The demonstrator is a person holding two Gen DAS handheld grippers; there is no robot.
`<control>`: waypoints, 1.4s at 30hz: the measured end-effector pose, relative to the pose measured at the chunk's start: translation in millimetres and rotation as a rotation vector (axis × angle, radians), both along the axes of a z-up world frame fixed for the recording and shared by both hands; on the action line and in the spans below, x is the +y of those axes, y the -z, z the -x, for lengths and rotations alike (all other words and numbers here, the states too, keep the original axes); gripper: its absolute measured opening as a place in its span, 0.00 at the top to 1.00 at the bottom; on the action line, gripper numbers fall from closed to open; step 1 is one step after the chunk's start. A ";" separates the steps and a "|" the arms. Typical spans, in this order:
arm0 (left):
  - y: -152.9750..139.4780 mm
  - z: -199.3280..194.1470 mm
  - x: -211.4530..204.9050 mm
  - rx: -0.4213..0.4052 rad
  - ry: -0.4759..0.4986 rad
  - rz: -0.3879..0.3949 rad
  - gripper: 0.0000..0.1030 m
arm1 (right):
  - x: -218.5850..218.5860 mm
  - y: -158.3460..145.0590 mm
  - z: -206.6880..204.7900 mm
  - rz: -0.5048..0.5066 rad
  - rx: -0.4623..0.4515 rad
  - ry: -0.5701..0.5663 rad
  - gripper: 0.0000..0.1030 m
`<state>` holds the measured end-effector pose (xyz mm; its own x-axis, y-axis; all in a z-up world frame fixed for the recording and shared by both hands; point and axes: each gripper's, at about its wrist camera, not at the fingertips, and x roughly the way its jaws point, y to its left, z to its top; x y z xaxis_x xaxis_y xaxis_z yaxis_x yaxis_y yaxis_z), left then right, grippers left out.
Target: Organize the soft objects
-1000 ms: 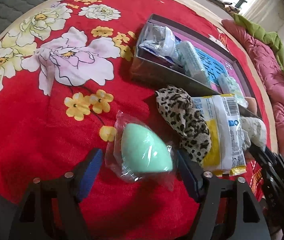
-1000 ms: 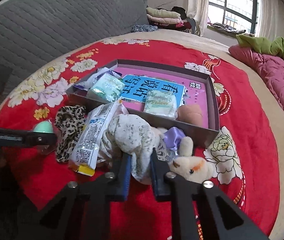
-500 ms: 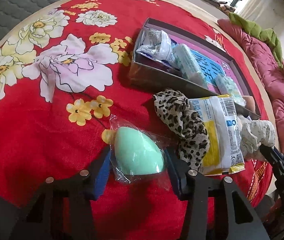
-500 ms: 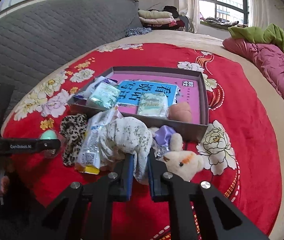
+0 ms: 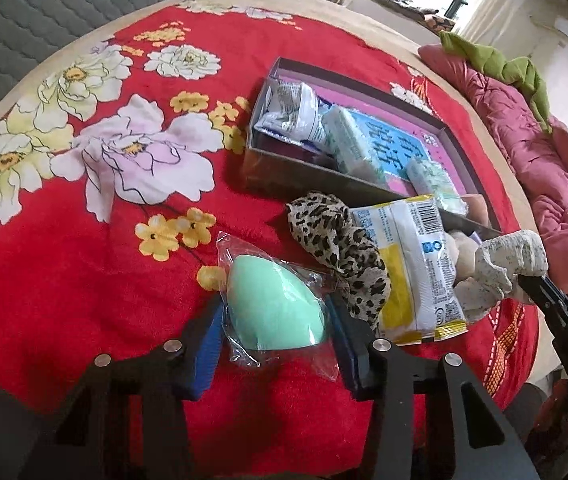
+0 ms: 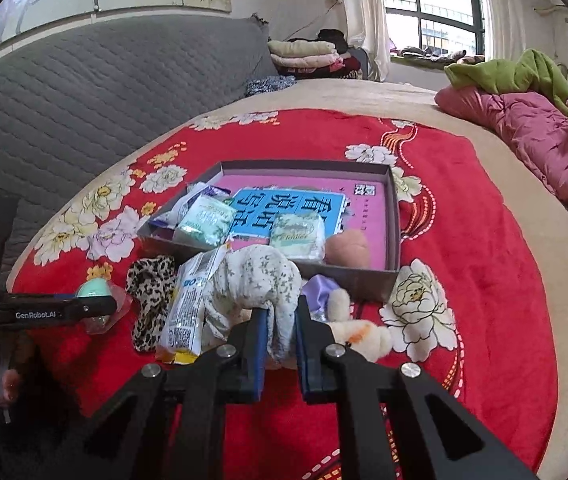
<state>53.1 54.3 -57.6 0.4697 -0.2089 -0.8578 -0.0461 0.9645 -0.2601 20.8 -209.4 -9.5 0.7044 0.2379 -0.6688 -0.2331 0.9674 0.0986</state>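
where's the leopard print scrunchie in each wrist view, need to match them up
Left wrist: the leopard print scrunchie lies right of centre, between the bagged green sponge and the white and yellow packet.
Right wrist: the scrunchie sits lower left, just left of the same packet.
Shared landmark: the grey box lies just beyond the scrunchie in both views.
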 end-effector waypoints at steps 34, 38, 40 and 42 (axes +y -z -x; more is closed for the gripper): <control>-74.1 -11.3 -21.0 -0.187 0.061 -0.054 0.51 | -6.9 -49.4 -6.2 -0.020 -0.104 0.061 0.88; -78.1 -17.4 -25.0 -0.191 0.070 -0.051 0.51 | -6.6 -54.0 -8.4 -0.013 -0.111 0.065 0.88; -79.6 -21.0 -28.5 -0.194 0.079 -0.054 0.51 | -7.0 -55.6 -10.2 -0.014 -0.110 0.068 0.88; -81.9 -23.2 -32.6 -0.200 0.088 -0.053 0.51 | -8.2 -57.7 -12.3 -0.017 -0.112 0.072 0.88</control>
<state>76.2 21.7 24.3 0.6135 -0.2139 -0.7602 0.0861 0.9750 -0.2049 33.1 -217.5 48.2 0.7902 0.1946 -0.5811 -0.1734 0.9805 0.0925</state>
